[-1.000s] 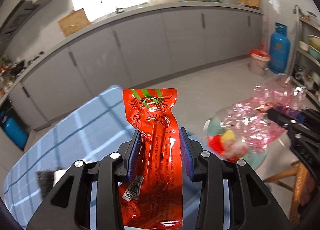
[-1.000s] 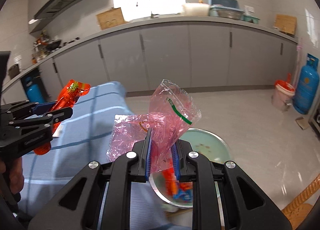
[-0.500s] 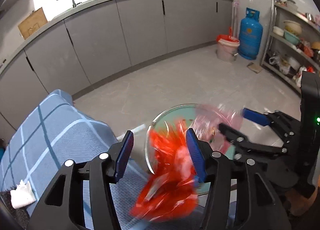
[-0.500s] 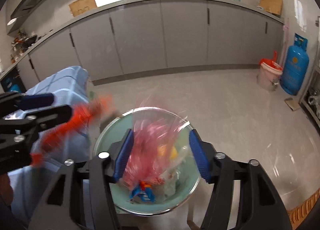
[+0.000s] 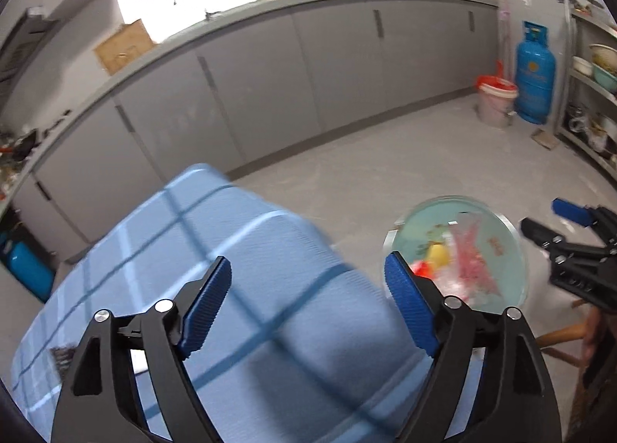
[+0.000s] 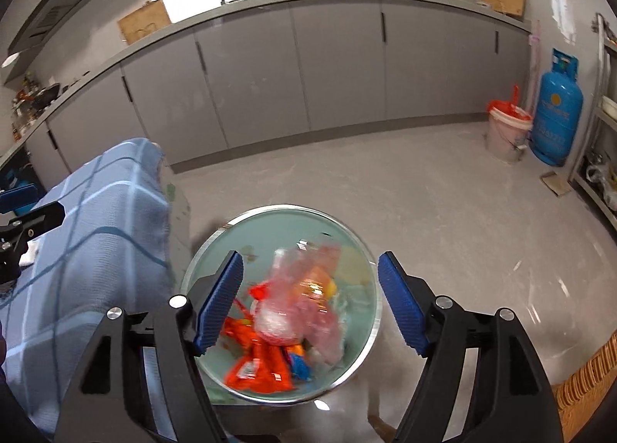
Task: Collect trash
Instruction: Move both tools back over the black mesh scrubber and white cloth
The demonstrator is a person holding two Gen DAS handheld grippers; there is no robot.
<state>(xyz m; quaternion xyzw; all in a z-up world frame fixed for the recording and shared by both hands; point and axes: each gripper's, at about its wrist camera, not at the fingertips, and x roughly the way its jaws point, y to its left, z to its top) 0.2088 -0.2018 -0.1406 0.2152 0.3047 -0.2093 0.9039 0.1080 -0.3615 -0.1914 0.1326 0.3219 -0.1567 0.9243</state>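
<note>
Below, a round pale-green glass-rimmed bowl holds the trash: a crumpled pink clear plastic bag and an orange-red foil wrapper, its long axis running from 11 toward 5 o'clock, print too blurred to read. At 9 o'clock lies a blue checked cloth-covered table. Both the right gripper and left gripper are opening, fingers spread, nothing pinched. A blue gas cylinder stands at 2 o'clock.
</note>
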